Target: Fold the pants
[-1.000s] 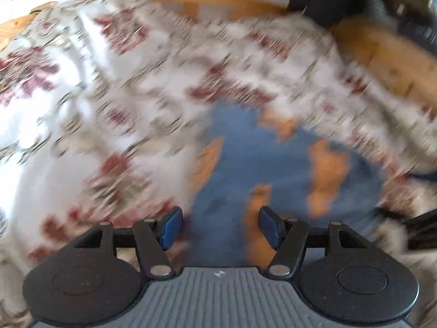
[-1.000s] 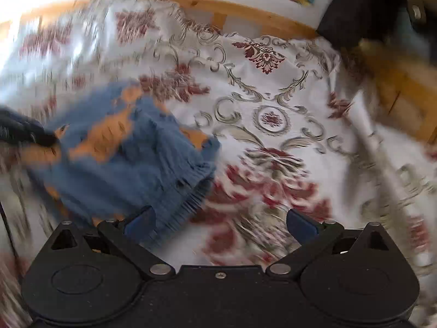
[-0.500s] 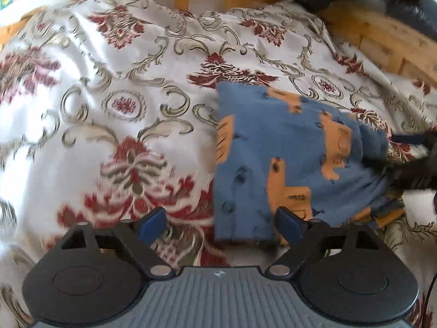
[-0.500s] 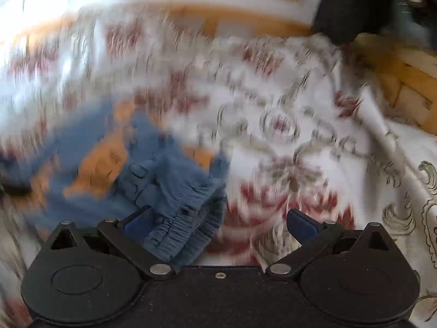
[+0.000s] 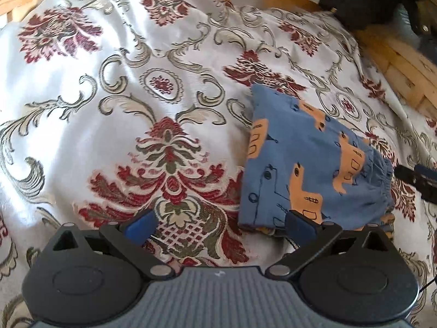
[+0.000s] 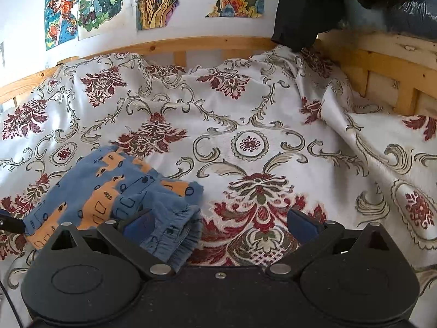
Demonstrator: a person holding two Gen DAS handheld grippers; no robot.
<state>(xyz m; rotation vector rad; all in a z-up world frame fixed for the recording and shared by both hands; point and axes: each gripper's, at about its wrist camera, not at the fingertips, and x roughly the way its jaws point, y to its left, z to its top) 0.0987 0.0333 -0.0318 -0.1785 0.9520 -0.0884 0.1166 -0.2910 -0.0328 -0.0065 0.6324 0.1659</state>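
Note:
Small blue pants [image 5: 306, 164] with orange shapes lie folded into a compact bundle on the patterned bedspread. In the left wrist view they sit at the right, their near edge by the right fingertip of my left gripper [image 5: 218, 225], which is open over bare bedspread. In the right wrist view the pants [image 6: 109, 191] lie at lower left, with the gathered waistband next to the left fingertip of my right gripper [image 6: 218, 224], also open with nothing between its fingers. The tip of the right gripper [image 5: 418, 176] shows at the right edge of the left wrist view.
The white bedspread [image 6: 259, 125] with red flowers and grey scrolls covers the bed. A wooden bed rail [image 6: 191, 45] runs along the back and right. Dark clothing [image 6: 297, 13] hangs at the back right corner. Coloured drawings [image 6: 153, 0] hang on the wall.
Both grippers have drawn back from the pants, which now lie still and folded. The left gripper's jaws have widened since a second ago. The motion blur has cleared.

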